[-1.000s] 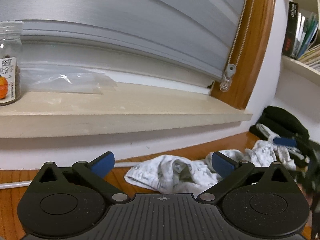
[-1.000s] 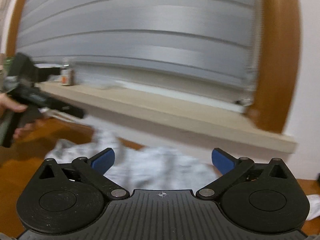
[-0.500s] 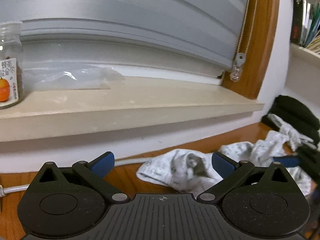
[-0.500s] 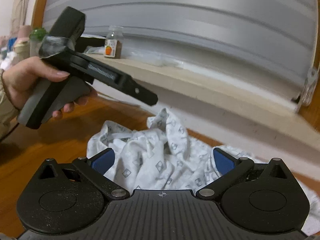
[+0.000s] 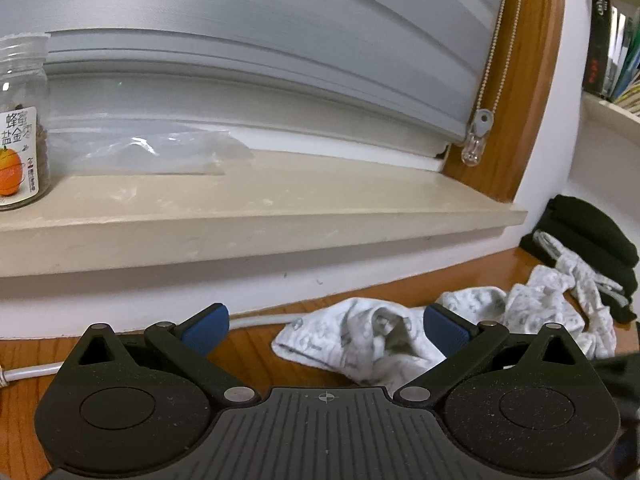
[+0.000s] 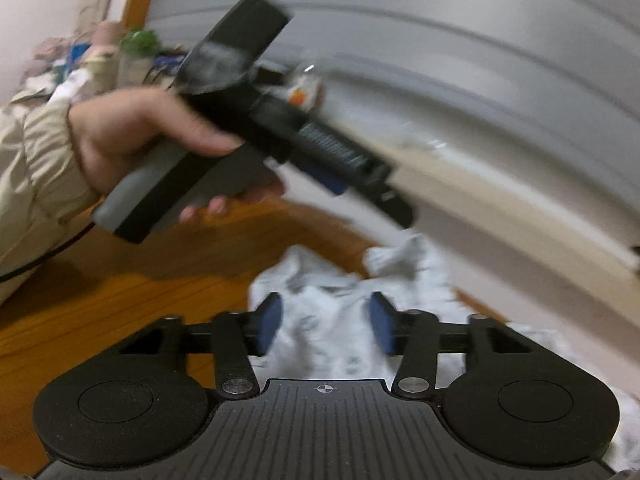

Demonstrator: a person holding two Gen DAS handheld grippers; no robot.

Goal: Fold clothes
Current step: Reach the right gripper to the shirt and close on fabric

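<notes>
Closing right gripper [image 6: 326,326] over the white garment [image 6: 332,300].

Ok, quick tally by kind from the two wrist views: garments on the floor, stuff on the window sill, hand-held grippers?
Garments on the floor: 2, the white patterned garment and the black folded clothes
Things on the window sill: 2, the glass jar and the clear plastic bag
Hand-held grippers: 2, left hand-held gripper and right hand-held gripper, jaws closing around white fabric
Total: 6
</notes>
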